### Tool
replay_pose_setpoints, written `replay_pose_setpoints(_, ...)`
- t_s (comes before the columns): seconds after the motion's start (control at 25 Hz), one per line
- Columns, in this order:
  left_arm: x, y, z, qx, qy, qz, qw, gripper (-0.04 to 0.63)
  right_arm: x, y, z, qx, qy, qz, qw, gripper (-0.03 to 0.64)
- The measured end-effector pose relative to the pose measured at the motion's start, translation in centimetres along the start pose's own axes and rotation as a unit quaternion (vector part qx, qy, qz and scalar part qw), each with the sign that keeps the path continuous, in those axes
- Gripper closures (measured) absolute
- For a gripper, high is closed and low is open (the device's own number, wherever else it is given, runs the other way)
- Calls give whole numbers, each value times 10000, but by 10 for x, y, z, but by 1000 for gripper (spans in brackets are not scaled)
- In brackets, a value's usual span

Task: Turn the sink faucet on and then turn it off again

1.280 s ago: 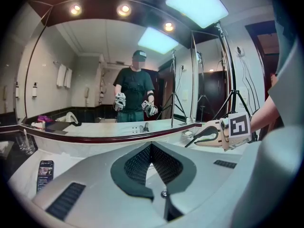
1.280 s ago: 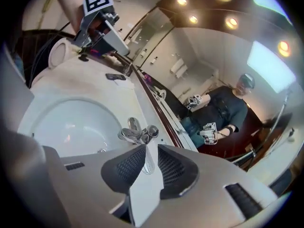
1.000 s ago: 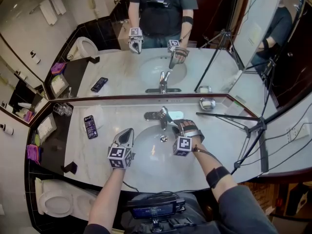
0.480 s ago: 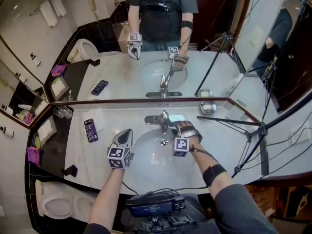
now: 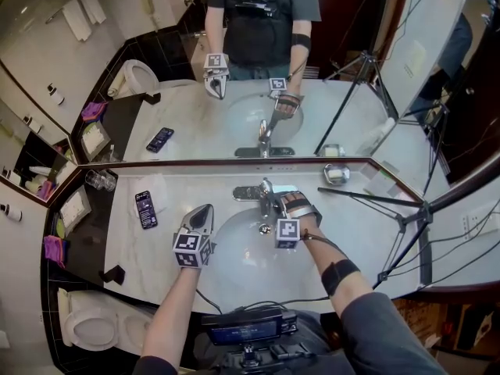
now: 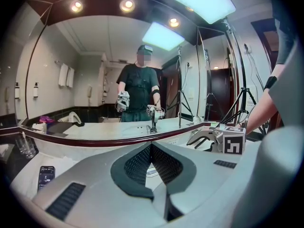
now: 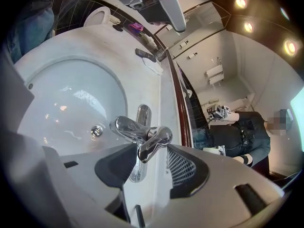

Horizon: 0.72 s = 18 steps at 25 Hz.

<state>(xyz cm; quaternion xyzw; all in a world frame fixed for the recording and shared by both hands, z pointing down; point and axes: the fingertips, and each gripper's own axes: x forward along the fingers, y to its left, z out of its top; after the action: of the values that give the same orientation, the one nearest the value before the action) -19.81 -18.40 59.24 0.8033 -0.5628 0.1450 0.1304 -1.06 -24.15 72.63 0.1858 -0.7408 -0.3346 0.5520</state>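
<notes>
**While your right gripper [image 5: 276, 202] straddles the faucet [image 5: 264, 192], your left gripper [image 5: 205, 210] hangs shut**

Where the white counter [image 5: 168, 237] meets the mirror [image 5: 195, 123], the chrome faucet stands behind the oval sink [image 5: 234, 250]. Its spout points toward the drain [image 5: 264, 228]. Your right gripper reaches in from the basin side, tilted downward. Its jaws have just been opening, and they stand apart with the faucet's lever [image 7: 153, 145] between them. A gap shows beside one pad. Your left gripper hovers over the sink's left rim, well apart from the faucet, its jaws pressed together on nothing. A phone [image 5: 145, 207] lies on the counter further left.
</notes>
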Motion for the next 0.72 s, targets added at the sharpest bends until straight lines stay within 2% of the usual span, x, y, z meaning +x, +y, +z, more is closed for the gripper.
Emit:
replay_pose_setpoints(0.32, 10, 0, 3, 29, -3, -59, 10000, 598, -1, -16, 3, 38, -20, -194, 9998, 397)
replay_pose_setpoints(0.72, 16, -5, 3, 56, -9, -145, 9999, 598, -6, -22, 7, 499, -89, 4, 9987, 400)
